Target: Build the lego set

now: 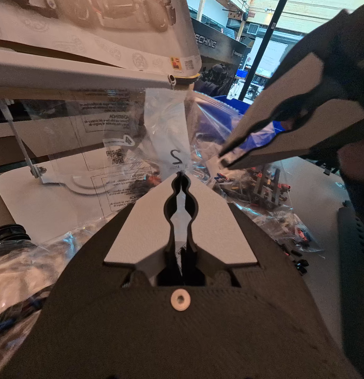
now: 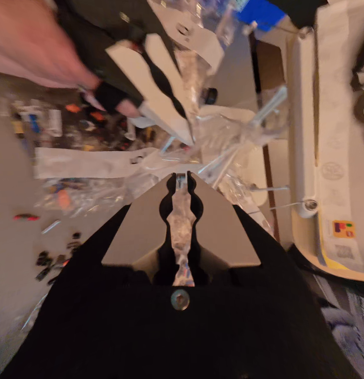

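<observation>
Bag (image 1: 166, 131) of lego parts, clear plastic, held up over table (image 1: 320, 194), straight ahead of left gripper (image 1: 180, 174), which is clenched on its film at the tips. Right gripper (image 2: 180, 174) comes from the right, tips just beside the left's, clamped on the same film nearer its side. Likely tearing it open. Bag carries printed panels, codes and a numeral; manual (image 1: 115, 41) on stand (image 1: 33, 201) behind.

Right gripper (image 2: 180, 176) fingers slightly parted around clear plastic bag (image 2: 216, 131); left gripper (image 2: 190, 141) pinching it beyond.
</observation>
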`<state>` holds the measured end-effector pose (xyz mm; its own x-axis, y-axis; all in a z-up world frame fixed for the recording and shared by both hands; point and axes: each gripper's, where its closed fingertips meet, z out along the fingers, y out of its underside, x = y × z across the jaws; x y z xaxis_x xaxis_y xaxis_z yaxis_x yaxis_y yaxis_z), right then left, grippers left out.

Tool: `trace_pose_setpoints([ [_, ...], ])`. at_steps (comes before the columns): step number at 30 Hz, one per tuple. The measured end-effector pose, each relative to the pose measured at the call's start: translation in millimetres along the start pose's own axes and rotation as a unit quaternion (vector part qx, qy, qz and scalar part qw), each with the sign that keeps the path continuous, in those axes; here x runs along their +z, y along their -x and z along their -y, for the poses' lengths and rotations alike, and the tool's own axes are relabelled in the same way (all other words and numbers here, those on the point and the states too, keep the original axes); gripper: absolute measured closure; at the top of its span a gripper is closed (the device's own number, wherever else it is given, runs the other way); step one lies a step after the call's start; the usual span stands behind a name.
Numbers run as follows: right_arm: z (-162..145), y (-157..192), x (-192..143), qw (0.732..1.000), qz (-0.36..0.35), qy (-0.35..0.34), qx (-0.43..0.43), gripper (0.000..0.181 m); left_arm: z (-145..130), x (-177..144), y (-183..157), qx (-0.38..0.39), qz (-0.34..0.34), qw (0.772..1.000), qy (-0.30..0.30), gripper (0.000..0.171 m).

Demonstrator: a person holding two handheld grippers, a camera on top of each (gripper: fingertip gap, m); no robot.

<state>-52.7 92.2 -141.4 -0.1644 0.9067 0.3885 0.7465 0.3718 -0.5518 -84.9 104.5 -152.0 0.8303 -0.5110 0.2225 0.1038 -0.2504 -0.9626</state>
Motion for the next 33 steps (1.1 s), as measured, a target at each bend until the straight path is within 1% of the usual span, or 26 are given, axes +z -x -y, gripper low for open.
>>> trace_pose_setpoints([
  [1,-3,-5,5,1.000,-0.010,0.012,0.001,0.168,1,0,1,-0.002,0.000,1.000,-0.002,0.171],
  [3,-5,-7,6,1.000,-0.017,0.015,-0.004,0.166,1,-1,3,-0.006,0.001,1.000,-0.003,0.171],
  [8,5,-5,-27,0.999,-0.027,-0.021,-0.013,0.167,0,-1,4,-0.010,0.001,1.000,-0.003,0.171],
  [10,11,11,-46,0.999,0.002,-0.043,-0.023,0.170,1,-2,5,-0.010,0.002,1.000,-0.004,0.171],
  [12,10,35,-64,0.997,0.048,-0.052,-0.040,0.171,2,-3,6,-0.011,0.003,1.000,-0.006,0.171],
  [13,8,44,-73,0.996,0.056,-0.054,-0.047,0.170,2,-3,6,-0.011,0.004,1.000,-0.007,0.171],
  [15,-6,65,-83,0.994,0.085,-0.047,-0.050,0.170,3,-4,6,-0.011,0.004,1.000,-0.008,0.171],
  [17,-30,92,-86,0.990,0.134,-0.022,-0.047,0.170,3,-3,6,-0.011,0.004,1.000,-0.008,0.171],
  [20,-62,118,-68,0.983,0.179,0.006,-0.032,0.168,1,0,5,-0.009,0.003,1.000,-0.004,0.171],
  [22,-79,126,-44,0.982,0.186,0.038,-0.011,0.160,0,1,4,-0.006,0.003,1.000,-0.002,0.171],
  [25,-104,138,-12,0.976,0.197,0.094,-0.007,0.157,-1,1,5,-0.006,0.004,1.000,-0.002,0.171],
  [27,-111,146,1,0.971,0.213,0.110,-0.008,0.157,-1,1,6,-0.006,0.004,1.000,-0.002,0.171],
  [30,-118,152,13,0.965,0.226,0.130,-0.006,0.161,-2,2,6,-0.006,0.004,1.000,0.000,0.171],
  [31,-116,154,14,0.964,0.234,0.127,-0.003,0.165,-2,2,6,-0.006,0.003,1.000,0.000,0.171],
  [33,-113,157,13,0.963,0.243,0.117,0.002,0.166,-2,2,5,-0.006,0.003,1.000,0.001,0.171],
])
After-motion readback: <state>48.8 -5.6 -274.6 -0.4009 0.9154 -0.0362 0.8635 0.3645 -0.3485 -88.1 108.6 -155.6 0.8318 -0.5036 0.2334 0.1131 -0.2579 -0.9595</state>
